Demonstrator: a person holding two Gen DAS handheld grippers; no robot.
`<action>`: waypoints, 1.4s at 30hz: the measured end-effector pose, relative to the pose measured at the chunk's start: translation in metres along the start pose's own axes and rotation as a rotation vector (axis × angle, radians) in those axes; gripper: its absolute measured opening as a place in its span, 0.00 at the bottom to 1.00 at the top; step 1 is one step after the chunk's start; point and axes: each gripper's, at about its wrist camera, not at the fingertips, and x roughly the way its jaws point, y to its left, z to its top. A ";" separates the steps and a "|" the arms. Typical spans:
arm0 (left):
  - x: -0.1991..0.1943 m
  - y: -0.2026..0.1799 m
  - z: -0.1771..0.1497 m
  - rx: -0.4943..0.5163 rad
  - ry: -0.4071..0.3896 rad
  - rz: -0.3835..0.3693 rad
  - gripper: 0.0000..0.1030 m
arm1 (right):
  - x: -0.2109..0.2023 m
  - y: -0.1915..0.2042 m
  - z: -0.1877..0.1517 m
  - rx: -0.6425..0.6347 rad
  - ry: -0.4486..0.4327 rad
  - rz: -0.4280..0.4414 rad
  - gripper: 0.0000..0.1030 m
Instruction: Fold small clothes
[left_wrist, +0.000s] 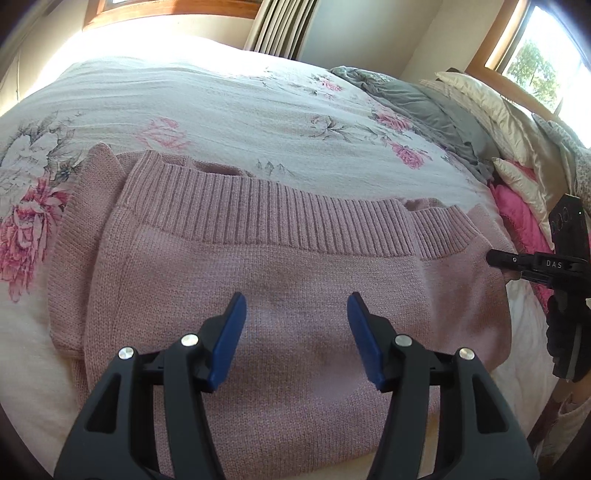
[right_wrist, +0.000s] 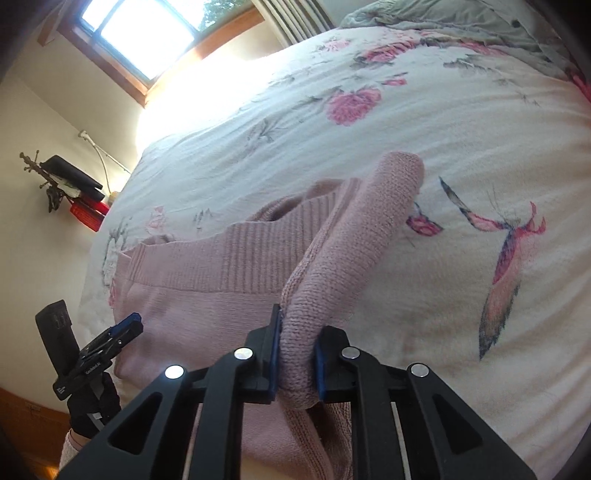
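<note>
A pink knit sweater (left_wrist: 280, 266) lies on the bed, its ribbed hem band (left_wrist: 280, 218) on the far side. My left gripper (left_wrist: 297, 306) hovers open just above the middle of the knit, blue pads apart, nothing between them. My right gripper (right_wrist: 298, 350) is shut on a thick fold of the sweater's right side (right_wrist: 354, 236), which rises as a rolled ridge off the bedspread. In the left wrist view the right gripper (left_wrist: 496, 260) shows at the sweater's right edge. In the right wrist view the left gripper (right_wrist: 127, 325) shows at the left.
A floral bedspread (left_wrist: 229, 110) covers the bed. Grey and cream pillows (left_wrist: 454, 107) and a pink cloth (left_wrist: 517, 210) are piled at the right. A shelf with dark items (right_wrist: 74, 188) hangs on the wall. A gloved hand (right_wrist: 94, 406) holds the left gripper.
</note>
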 end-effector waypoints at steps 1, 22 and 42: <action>-0.003 0.004 0.001 -0.008 -0.005 -0.001 0.55 | -0.001 0.013 0.003 -0.030 0.001 0.002 0.14; -0.028 0.032 0.001 -0.073 -0.035 -0.043 0.56 | 0.106 0.136 -0.023 -0.258 0.200 -0.055 0.18; -0.016 0.015 0.007 -0.170 0.025 -0.196 0.58 | -0.003 0.091 -0.058 -0.302 0.072 -0.042 0.71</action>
